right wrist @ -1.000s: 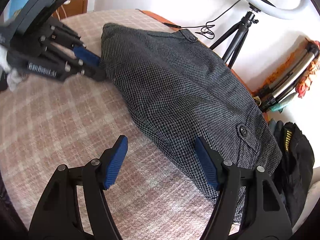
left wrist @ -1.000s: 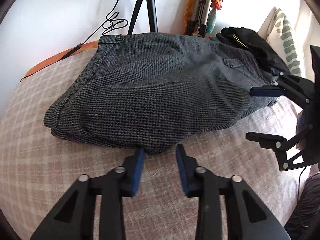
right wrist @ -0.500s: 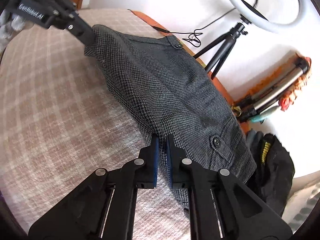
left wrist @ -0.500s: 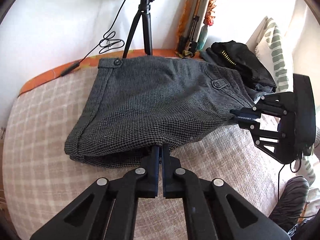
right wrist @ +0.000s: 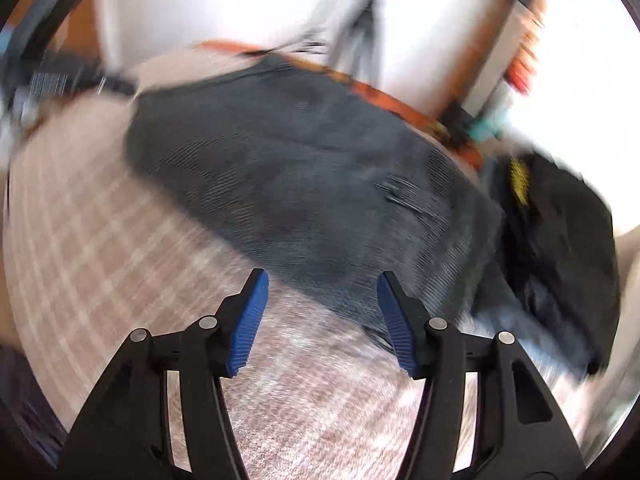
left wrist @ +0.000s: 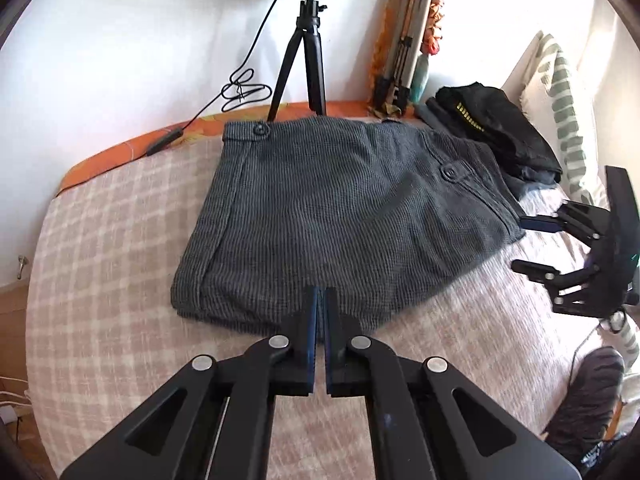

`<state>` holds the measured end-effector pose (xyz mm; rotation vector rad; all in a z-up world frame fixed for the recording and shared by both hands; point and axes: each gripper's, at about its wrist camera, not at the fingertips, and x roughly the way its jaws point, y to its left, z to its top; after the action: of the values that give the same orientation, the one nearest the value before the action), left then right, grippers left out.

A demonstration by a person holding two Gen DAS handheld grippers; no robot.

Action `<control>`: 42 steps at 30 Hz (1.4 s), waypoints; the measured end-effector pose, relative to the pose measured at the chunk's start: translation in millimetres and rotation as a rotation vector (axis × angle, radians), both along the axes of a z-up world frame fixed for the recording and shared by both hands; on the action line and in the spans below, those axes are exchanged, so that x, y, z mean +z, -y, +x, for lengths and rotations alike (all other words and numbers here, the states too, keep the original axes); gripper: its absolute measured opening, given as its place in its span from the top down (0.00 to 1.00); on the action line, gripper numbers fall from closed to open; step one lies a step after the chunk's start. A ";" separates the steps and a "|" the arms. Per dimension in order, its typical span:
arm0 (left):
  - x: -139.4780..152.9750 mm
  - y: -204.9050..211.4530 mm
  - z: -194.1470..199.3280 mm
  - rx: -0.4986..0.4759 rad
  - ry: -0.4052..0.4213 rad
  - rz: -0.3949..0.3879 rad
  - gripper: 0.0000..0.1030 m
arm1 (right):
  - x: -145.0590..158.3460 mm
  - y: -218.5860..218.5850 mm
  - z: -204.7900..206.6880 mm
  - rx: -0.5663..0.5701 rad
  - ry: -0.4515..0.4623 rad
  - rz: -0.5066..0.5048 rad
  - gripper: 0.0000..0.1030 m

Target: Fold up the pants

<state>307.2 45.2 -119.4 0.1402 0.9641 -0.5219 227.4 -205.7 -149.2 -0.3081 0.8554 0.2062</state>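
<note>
Finishing the fold: left hand-held gripper [left wrist: 320,300] pinching pants [left wrist: 340,208] hem (right hand-held gripper [right wrist: 318,308] agape, empty); next, release.

A home bedroom: checked bedspread [left wrist: 100,264], striped pillow [left wrist: 568,120] (against the wall), ring-light tripod [left wrist: 304,64] behind.

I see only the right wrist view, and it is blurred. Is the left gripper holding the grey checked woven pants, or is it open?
Observer: The left gripper is shut on the near edge of the grey checked woven pants.
Operator: Do the pants lie flat?
Observer: Yes, they lie folded flat on the pink checked bedspread.
Operator: Where is my right gripper against them?
Observer: The right gripper is open at their right edge, with its upper blue pad close beside the fabric.
</note>
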 end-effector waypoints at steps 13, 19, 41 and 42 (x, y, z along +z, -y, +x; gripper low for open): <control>-71.8 28.8 21.1 -0.011 0.018 0.187 1.00 | -15.9 119.0 18.4 -0.401 -0.087 0.333 0.33; -38.3 27.9 20.3 0.015 0.052 0.111 1.00 | -33.0 136.9 29.2 -0.471 -0.139 0.458 0.30; -59.1 135.9 118.4 -0.004 0.046 0.114 1.00 | -49.9 160.0 27.7 -0.458 -0.134 0.594 0.23; -53.8 134.7 117.5 -0.001 0.062 0.099 1.00 | -52.8 162.5 29.2 -0.460 -0.144 0.609 0.23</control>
<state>424.7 -89.5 -173.2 0.2446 0.9300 -0.4687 256.6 -368.1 -202.0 0.4763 0.9389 0.0510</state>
